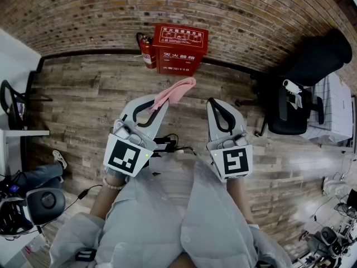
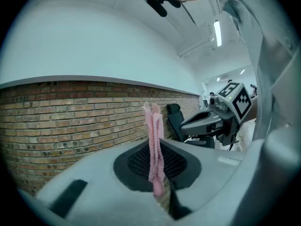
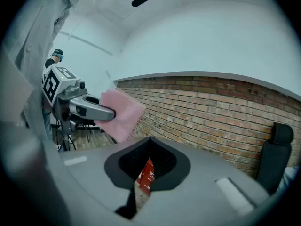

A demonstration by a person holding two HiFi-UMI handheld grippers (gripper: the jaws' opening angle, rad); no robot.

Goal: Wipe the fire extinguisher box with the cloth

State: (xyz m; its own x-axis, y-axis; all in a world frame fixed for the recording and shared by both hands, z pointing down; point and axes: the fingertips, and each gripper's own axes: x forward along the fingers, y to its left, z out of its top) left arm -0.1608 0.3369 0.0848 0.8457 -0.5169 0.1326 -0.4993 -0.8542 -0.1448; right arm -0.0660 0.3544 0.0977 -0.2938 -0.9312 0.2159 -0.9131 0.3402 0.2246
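Pinching pink cloth point(image 1: 174, 91): left tool point(image 1: 160, 101); right tool point(image 1: 211, 101) closed, empty; wood floor point(image 1: 83, 105), brick wall point(image 1: 100, 15).

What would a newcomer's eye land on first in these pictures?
The red fire extinguisher box stands out first, set on the wood floor against the brick wall, with a small red extinguisher beside it. Next comes the pink cloth, clamped in the left gripper and held short of the box.

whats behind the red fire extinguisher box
The brick wall stands right behind the red box. A red extinguisher stands at its side, by the wall. The box covers the foot of the wall behind it, so anything there is hidden.
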